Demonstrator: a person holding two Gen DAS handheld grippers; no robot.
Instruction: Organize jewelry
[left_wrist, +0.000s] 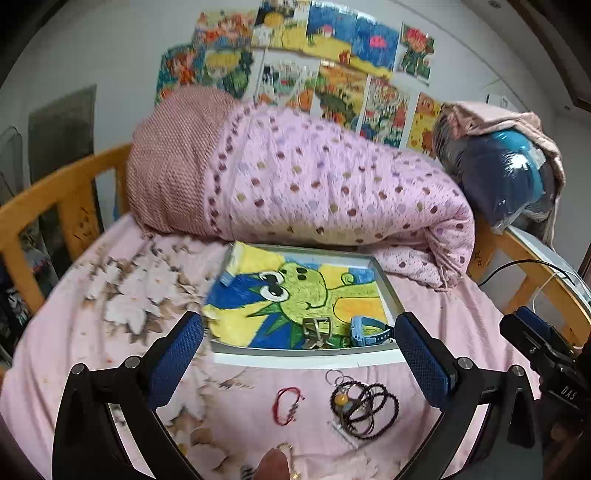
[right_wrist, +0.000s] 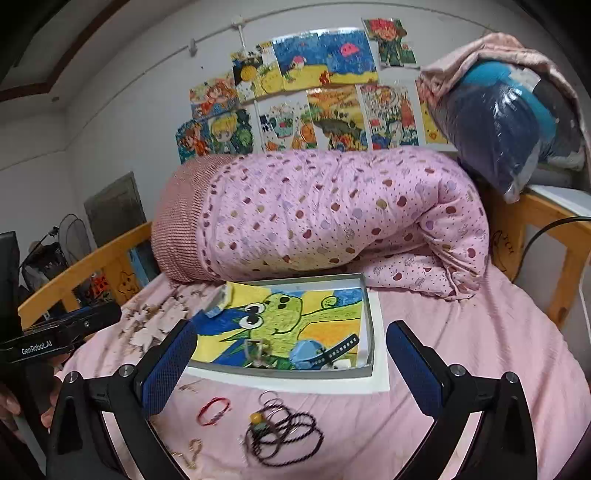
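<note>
Fingers (left_wrist: 173, 354) of the left gripper (left_wrist: 299, 354) are spread wide with nothing between them, held above the pink bed sheet (left_wrist: 92, 350). Just at 6 o'clock from the white-framed tray (left_wrist: 303, 358) lie a red cord bracelet (left_wrist: 286, 404) and, at its 3 o'clock, a tangle of dark beaded bracelets (left_wrist: 364, 410) with key rings. Inside the tray, near its front edge, sit a metal buckle (left_wrist: 316, 332) and a blue watch (left_wrist: 369, 332). At the far right, the right gripper (right_wrist: 291, 363) likewise has its fingers (right_wrist: 413, 365) parted and empty over the same jewelry.
</note>
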